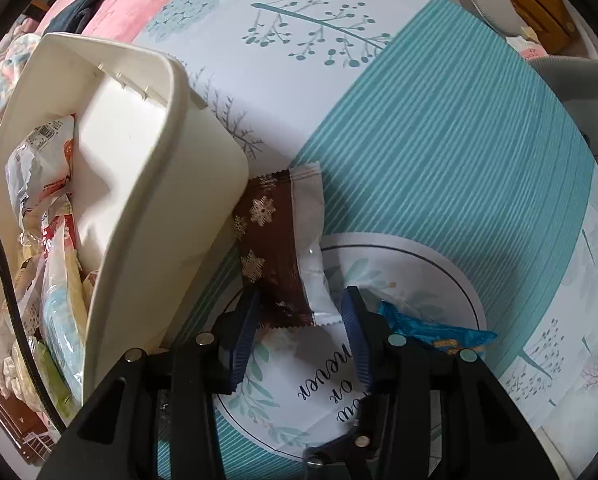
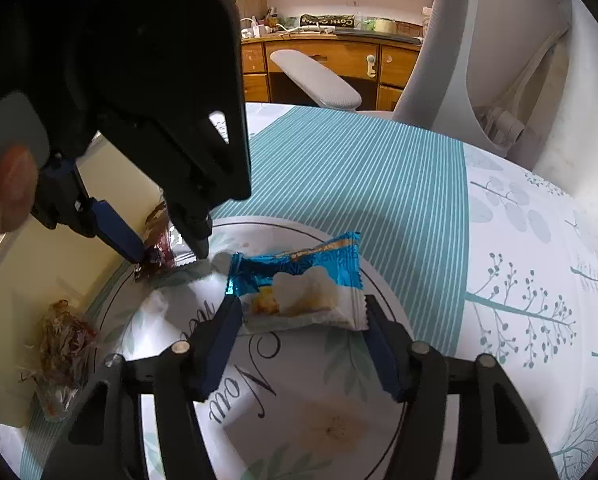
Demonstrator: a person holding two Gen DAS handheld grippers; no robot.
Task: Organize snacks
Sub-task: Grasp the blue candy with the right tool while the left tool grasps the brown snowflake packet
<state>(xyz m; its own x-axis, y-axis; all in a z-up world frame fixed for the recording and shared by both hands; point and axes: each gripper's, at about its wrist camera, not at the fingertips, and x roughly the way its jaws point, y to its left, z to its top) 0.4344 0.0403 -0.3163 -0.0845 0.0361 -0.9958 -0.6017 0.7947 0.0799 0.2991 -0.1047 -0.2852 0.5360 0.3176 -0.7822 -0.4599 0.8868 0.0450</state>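
On a table spread with a teal-striped, tree-printed cloth (image 1: 439, 152), two hand-held grippers work side by side over a scatter of wrapped snacks. Seen from the left wrist, the left gripper (image 1: 301, 308) stands with its blue-padded jaws apart on either side of the near end of a brown snack packet (image 1: 267, 240) printed with gold snowflakes; the left pad meets the wrapper's edge, the right pad sits just beside its clear sealed edge, and whether the wrapper is actually pinched cannot be told. That packet's far end lies against the outer wall of a cream plastic bin (image 1: 147, 216), which already holds a heap of assorted snack bags (image 1: 47, 248). A blue snack packet (image 1: 431, 328) lies just right of the left gripper on the cloth's round printed emblem.

From the right wrist, the right gripper (image 2: 303, 312) is spread wide, its pads flanking the blue snack packet (image 2: 299, 284), close to both ends without clamping it. The left gripper (image 2: 171, 254) appears at upper left, tips down at the brown packet (image 2: 159, 248). A clear bag of reddish-brown snack (image 2: 63, 352) lies by the bin's wall (image 2: 39, 272). A grey office chair (image 2: 499, 72) stands behind the table.
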